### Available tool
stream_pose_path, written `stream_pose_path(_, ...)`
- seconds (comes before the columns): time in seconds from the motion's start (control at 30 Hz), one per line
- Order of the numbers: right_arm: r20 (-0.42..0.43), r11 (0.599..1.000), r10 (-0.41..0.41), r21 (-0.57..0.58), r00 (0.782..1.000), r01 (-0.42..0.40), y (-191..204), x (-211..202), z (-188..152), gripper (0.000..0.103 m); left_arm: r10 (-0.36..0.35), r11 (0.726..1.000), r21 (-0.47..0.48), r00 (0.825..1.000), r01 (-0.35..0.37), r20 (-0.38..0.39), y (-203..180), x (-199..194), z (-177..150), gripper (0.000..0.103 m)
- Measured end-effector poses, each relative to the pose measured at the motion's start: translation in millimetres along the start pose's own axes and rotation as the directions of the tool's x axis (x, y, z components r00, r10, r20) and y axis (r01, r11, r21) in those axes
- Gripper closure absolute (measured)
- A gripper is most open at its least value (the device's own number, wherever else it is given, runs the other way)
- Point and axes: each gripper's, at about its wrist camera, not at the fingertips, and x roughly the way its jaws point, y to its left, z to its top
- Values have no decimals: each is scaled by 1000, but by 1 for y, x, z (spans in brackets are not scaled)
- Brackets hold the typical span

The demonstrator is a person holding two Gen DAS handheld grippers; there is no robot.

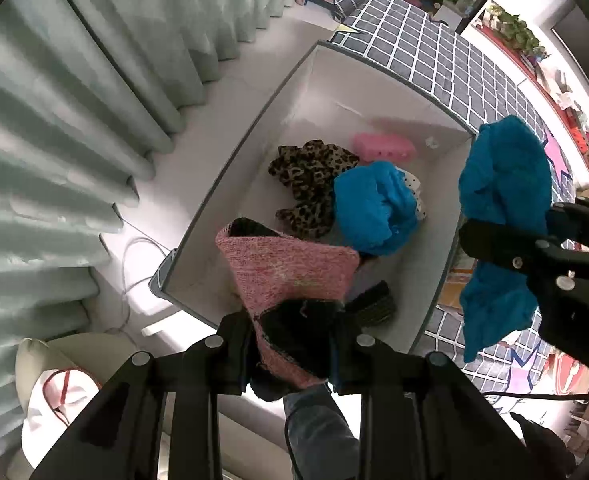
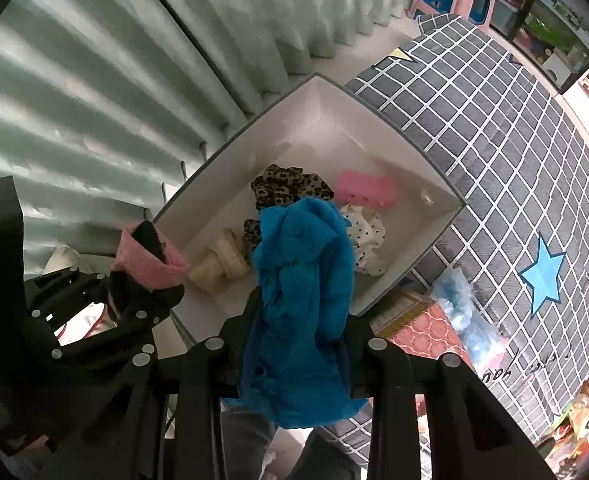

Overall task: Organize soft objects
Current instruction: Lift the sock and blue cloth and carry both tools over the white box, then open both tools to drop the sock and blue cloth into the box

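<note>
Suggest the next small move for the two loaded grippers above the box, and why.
Probably lower a little, then open. The left gripper pinches a pink-and-black knit piece and the right gripper a blue cloth, both hanging over the white box that already holds other soft items.

Bright daylight blows out the pale floor (image 1: 230, 92); fisheye edges curve, darken and blur.
</note>
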Motion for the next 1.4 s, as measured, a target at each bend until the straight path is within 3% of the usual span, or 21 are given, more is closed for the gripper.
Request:
stream_pose_path(0.7, -27, 999, 4, 36, 1000, -3, -10, 14, 8, 70, 12, 1000, -9, 999, -12, -40, 0, 21, 8, 72)
stream_pose_path(1.4, -53, 994, 5, 107, 999, 1, -31, 45, 48, 70, 14, 999, -31, 997, -16, -82, -6, 55, 40, 72)
